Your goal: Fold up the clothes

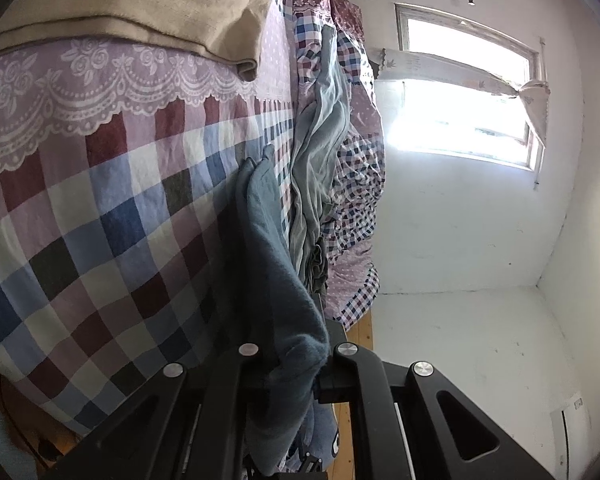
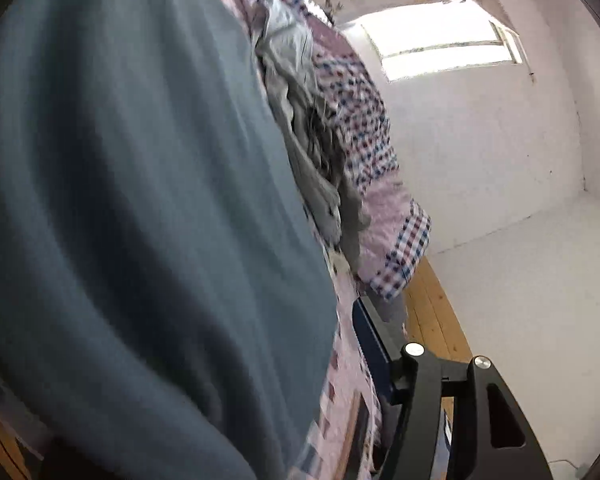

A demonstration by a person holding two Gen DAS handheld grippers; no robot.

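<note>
Teal fleece garment is pinched in the left gripper, jaws closed on a bunched edge, and it runs lengthwise away from it over the checked bedspread. On the right wrist view that cloth fills the left side; the right gripper is half hidden, so can't tell its state. Left looks closer for the coming fold. White wall and bright window behind.

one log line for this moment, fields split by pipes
task: fold clothes | left gripper: shut on teal garment | right gripper: cannot tell, teal garment fills view | surface: checked bedspread | grey clothes: heaped beyond
</note>
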